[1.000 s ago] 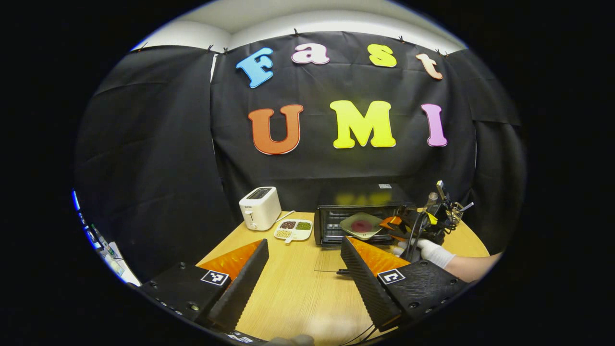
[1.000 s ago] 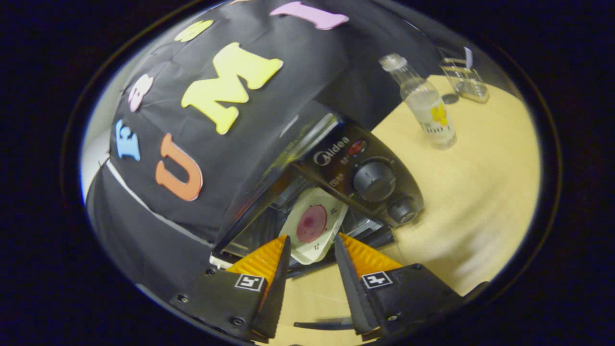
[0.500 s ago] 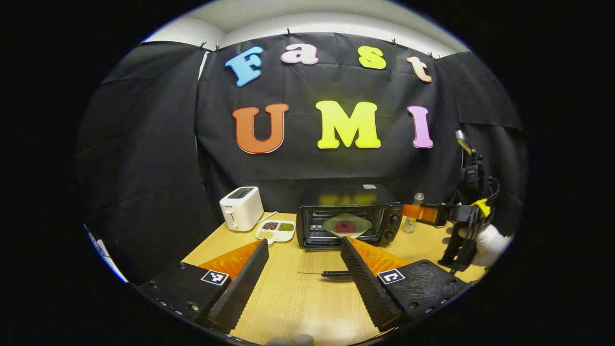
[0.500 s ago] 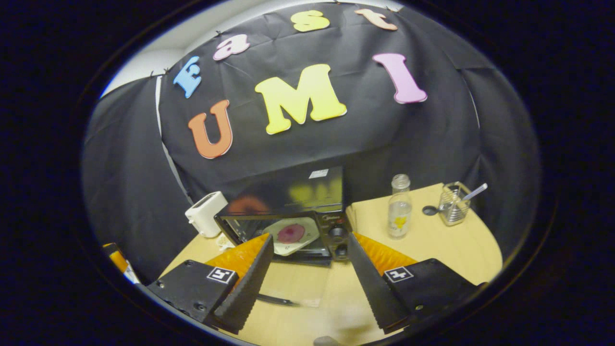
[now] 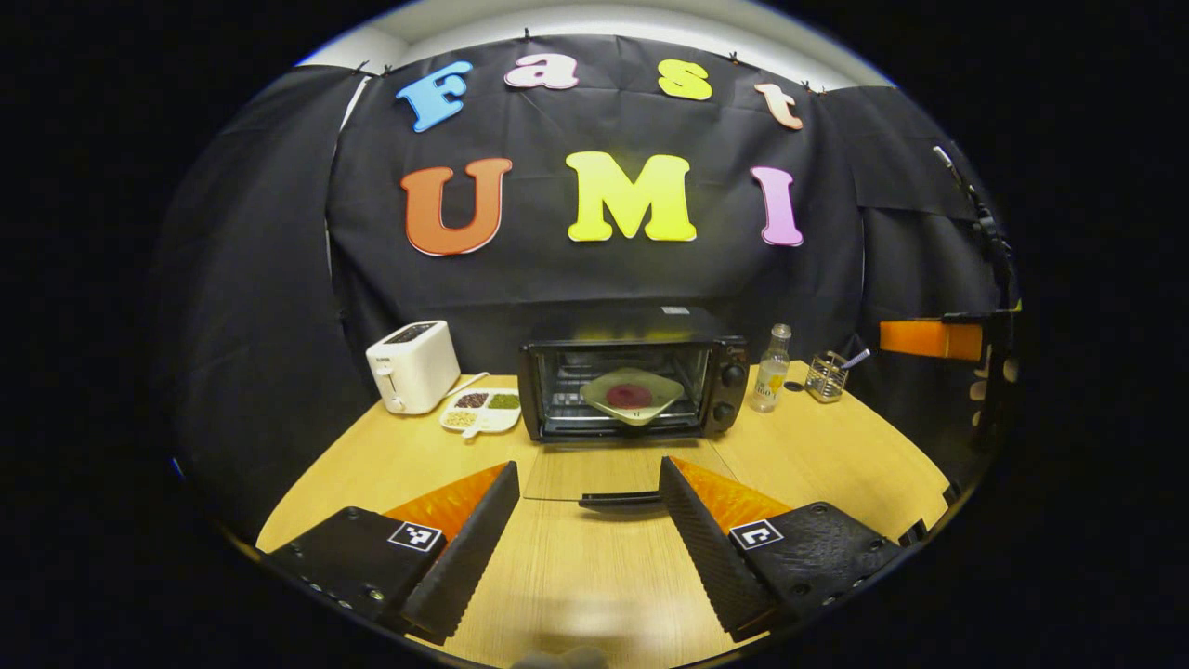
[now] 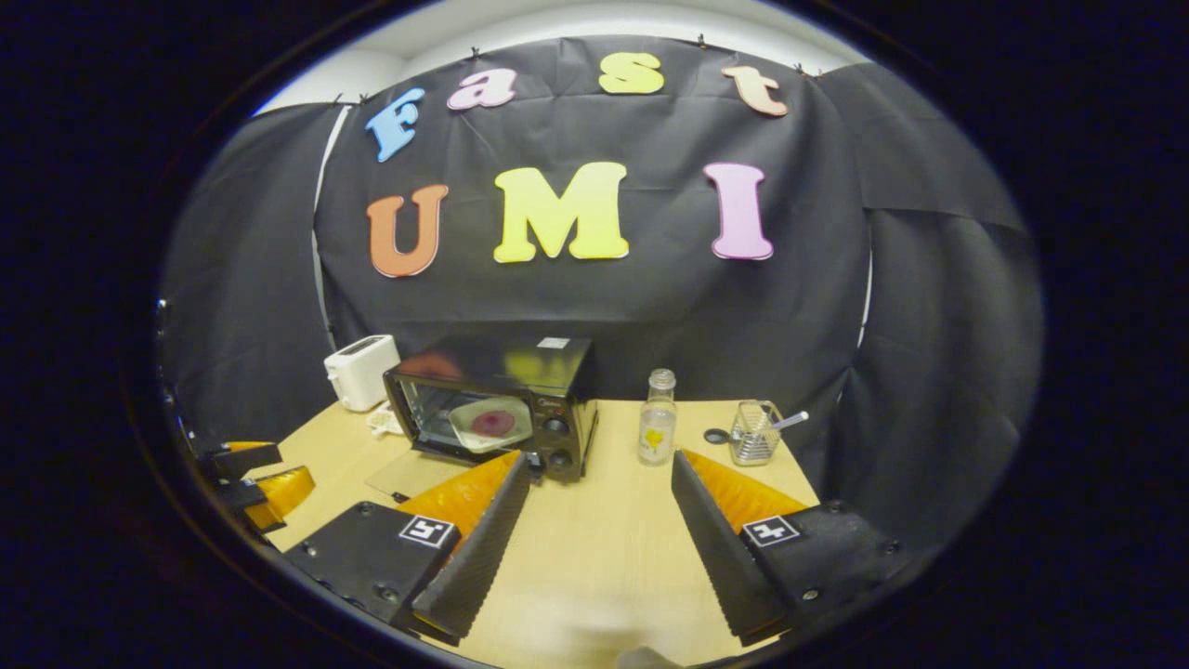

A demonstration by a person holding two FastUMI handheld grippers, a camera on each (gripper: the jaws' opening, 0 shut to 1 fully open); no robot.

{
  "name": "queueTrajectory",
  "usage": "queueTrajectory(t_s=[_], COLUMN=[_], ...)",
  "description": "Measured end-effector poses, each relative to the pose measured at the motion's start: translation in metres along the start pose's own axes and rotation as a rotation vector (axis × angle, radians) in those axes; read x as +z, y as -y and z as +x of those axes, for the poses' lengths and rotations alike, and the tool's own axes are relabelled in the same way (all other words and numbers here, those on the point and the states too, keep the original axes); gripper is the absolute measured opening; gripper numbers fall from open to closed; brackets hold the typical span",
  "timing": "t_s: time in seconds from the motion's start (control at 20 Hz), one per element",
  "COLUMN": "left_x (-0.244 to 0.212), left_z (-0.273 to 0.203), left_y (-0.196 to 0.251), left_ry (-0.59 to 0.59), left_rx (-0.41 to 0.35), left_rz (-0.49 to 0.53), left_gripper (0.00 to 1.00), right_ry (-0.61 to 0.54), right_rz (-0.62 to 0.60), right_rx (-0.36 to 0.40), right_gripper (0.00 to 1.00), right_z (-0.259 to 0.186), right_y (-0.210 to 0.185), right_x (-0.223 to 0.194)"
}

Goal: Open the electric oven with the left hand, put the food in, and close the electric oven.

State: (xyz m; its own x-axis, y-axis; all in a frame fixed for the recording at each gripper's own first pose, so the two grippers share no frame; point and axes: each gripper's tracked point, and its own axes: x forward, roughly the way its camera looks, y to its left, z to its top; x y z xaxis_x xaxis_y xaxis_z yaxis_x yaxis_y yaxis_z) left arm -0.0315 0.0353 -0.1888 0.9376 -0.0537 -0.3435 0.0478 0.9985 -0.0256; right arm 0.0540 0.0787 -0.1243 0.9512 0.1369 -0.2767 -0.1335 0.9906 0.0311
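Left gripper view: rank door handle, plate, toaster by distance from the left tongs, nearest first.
1. Door handle, just ahead between the left tongs, on the lowered door.
2. Plate, farther back inside the oven.
3. Toaster, far left at the table's back.

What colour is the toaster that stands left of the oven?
The toaster is white; it shows best in the left gripper view.

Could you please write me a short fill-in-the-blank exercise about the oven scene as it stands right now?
1. The black electric oven's glass door lies ____ on the wooden table.
2. The pale plate with a red patty sits ____ the oven.
3. The clear bottle stands between the oven and the wire ____.
4. The left hand-held gripper is open and holds ____.

Missing words: open; inside; basket; nothing
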Motion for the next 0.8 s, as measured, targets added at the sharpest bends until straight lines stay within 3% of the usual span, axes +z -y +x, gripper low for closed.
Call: queueTrajectory(t_s=[0.2,0.5,0.8], left_x=[-0.038,-0.083,-0.117], left_z=[0.028,0.061,0.099], left_y=[0.018,0.041,0.040], left_ry=[-0.066,-0.152,-0.225], left_rx=[-0.029,-0.069,-0.055], left_rz=[0.021,0.020,0.029], left_gripper=[0.97,0.97,0.97], right_ry=[-0.020,-0.036,-0.080], right_rz=[-0.074,-0.073,-0.070], right_rx=[-0.062,-0.109,-0.142], right_gripper=[0.96,0.96,0.97], right_z=[-0.026,-0.051,-0.062], right_y=[0.024,0.045,0.060], right_x=[-0.009,-0.009,-0.018])
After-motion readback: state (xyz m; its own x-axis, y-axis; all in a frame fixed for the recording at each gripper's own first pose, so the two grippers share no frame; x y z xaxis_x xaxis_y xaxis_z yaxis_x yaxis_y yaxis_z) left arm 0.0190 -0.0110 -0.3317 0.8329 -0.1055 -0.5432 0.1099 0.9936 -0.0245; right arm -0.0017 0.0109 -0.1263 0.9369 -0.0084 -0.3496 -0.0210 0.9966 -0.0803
